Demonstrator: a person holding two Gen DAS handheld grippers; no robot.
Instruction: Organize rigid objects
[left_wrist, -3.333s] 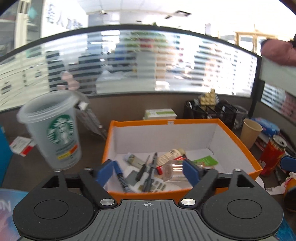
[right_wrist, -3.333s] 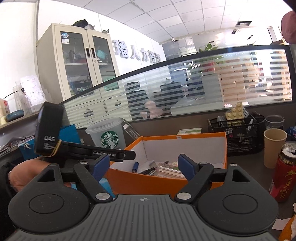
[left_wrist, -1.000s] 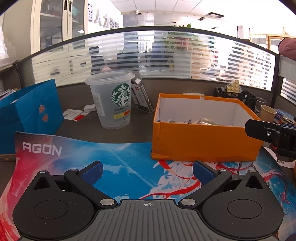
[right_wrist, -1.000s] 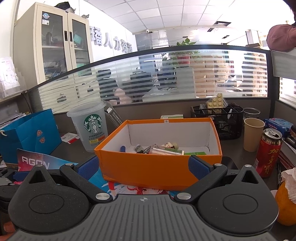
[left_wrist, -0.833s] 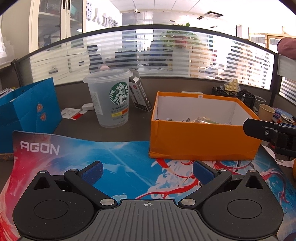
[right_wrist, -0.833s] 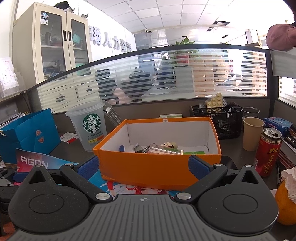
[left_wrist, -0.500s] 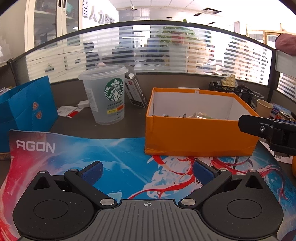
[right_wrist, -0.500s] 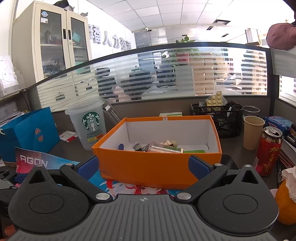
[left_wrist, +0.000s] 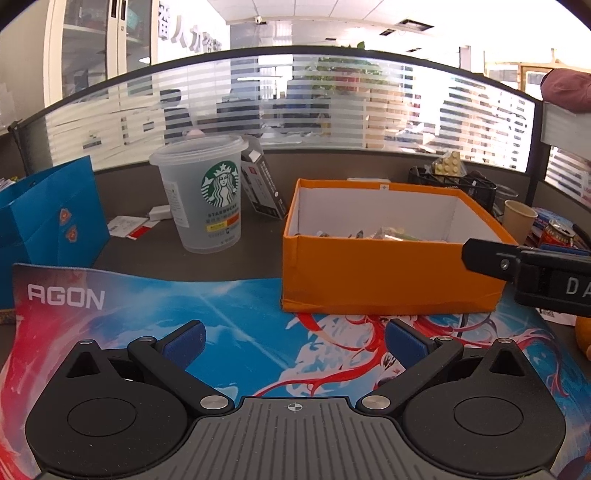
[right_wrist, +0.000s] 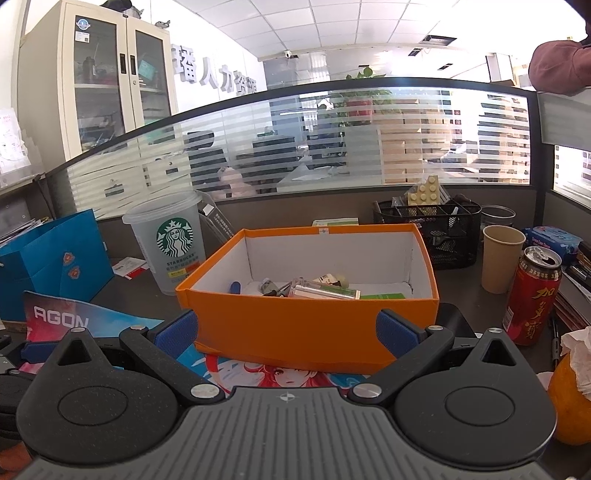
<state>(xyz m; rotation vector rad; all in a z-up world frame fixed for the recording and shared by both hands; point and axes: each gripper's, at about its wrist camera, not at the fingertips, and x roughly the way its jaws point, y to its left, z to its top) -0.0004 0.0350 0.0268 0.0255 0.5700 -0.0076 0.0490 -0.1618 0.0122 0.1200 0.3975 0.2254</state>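
An orange box (left_wrist: 388, 273) with white inside walls stands at the back edge of a colourful AGON desk mat (left_wrist: 236, 317). It holds several small items, among them a clear plastic case (right_wrist: 323, 291), a blue pen (right_wrist: 235, 286) and a green card (right_wrist: 384, 295). My left gripper (left_wrist: 293, 341) is open and empty, low over the mat, in front of and left of the box. My right gripper (right_wrist: 286, 332) is open and empty, just in front of the box (right_wrist: 306, 325). Part of the right gripper's body shows at the right of the left wrist view (left_wrist: 535, 277).
A clear Starbucks cup (left_wrist: 205, 195) stands left of the box, with a tilted carton (left_wrist: 264, 190) behind it. A blue paper bag (left_wrist: 48, 218) stands far left. A paper cup (right_wrist: 500, 258), a red can (right_wrist: 533, 295), a black mesh organiser (right_wrist: 432, 230) and an orange (right_wrist: 570, 402) are on the right.
Both grippers have drawn back from the box since 3.3 s ago, the left one far out over the mat. Over the last second the left view drifted slightly left. Both stayed open.
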